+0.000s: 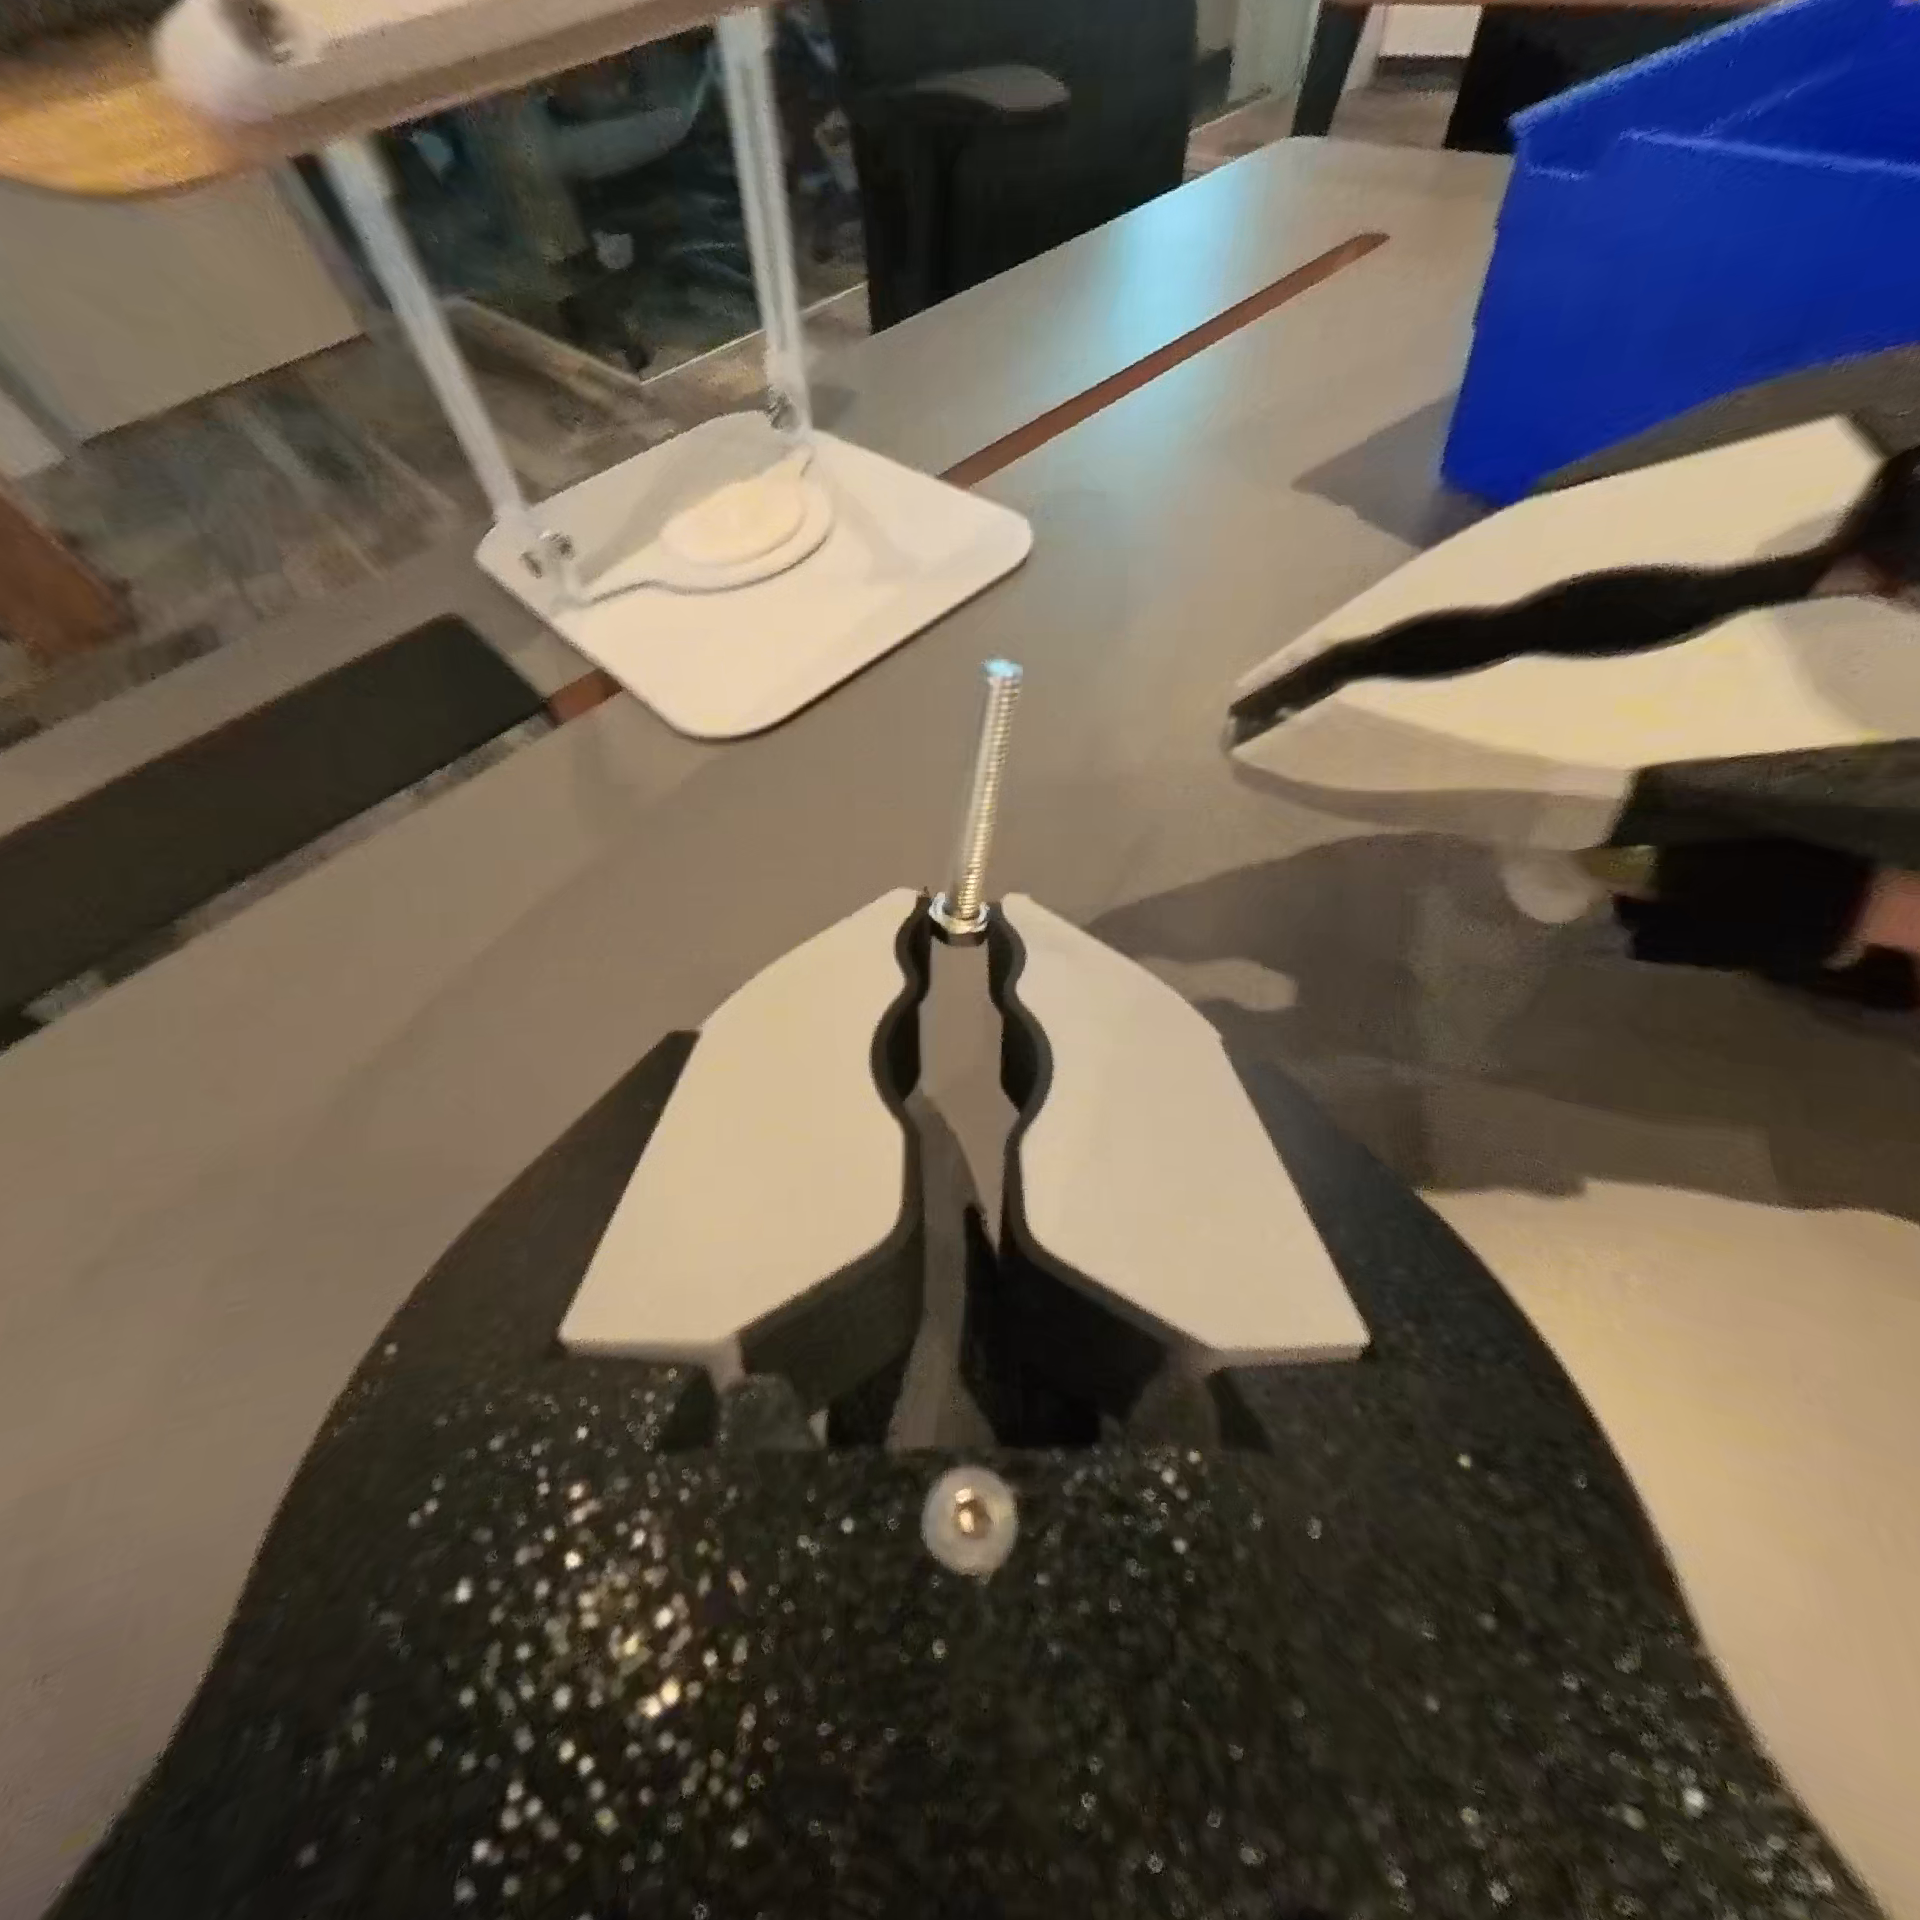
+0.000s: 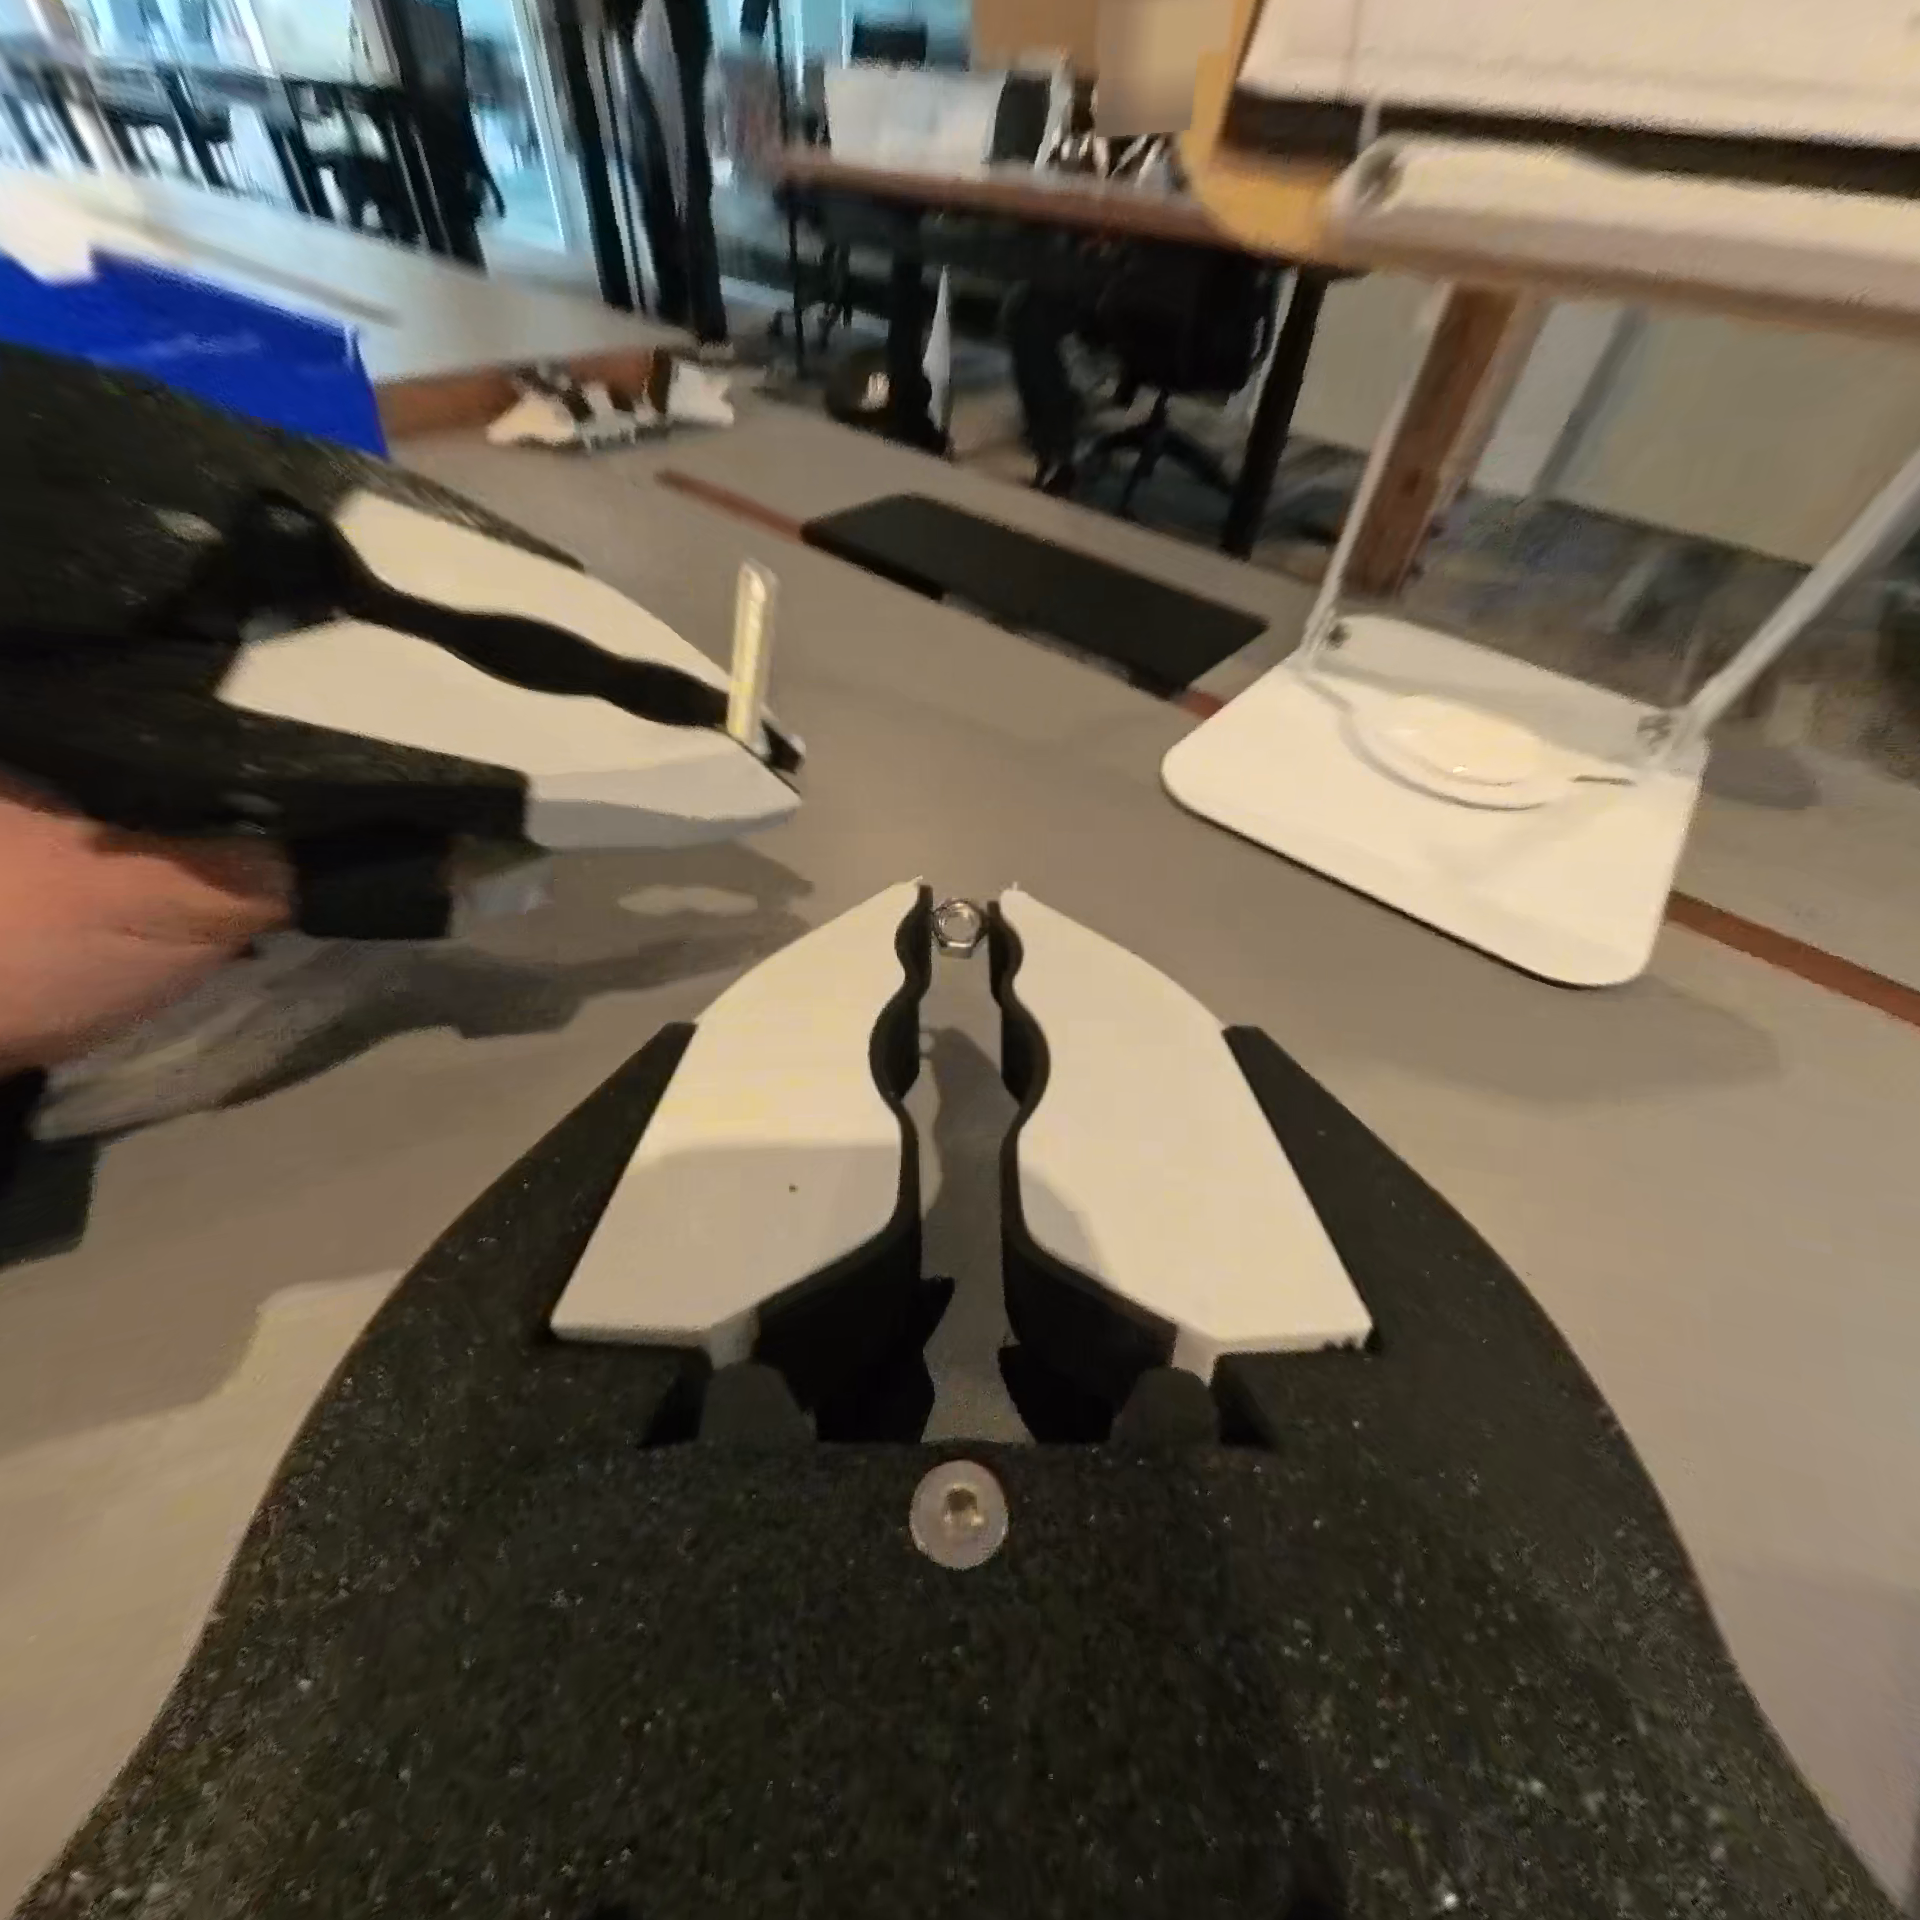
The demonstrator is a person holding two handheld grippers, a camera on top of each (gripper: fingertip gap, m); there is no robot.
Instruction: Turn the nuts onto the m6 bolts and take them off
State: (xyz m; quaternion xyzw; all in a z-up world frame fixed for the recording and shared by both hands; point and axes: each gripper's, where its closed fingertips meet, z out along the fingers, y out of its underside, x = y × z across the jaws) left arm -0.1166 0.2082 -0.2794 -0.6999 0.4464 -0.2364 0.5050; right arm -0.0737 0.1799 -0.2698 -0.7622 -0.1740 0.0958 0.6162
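My left gripper (image 1: 958,920) is shut on the head end of a long silver bolt (image 1: 982,779), which stands upright above the grey table (image 1: 416,987). A nut-like collar sits at the bolt's base between the fingertips. My right gripper (image 2: 951,925) is shut on a small silver hex nut (image 2: 951,927), held above the table. In the left wrist view the right gripper (image 1: 1247,717) is to the right of the bolt, apart from it. In the right wrist view the left gripper (image 2: 774,748) with the bolt (image 2: 750,649) is at the left, blurred.
A white square stand base (image 1: 769,603) with clear acrylic legs stands behind the bolt; it also shows in the right wrist view (image 2: 1455,831). A blue bin (image 1: 1704,270) is at the far right. A black pad (image 2: 1039,587) lies on the table. A hand (image 2: 114,914) holds the left gripper. My hands' fingertips stand some 6 centimetres from each other.
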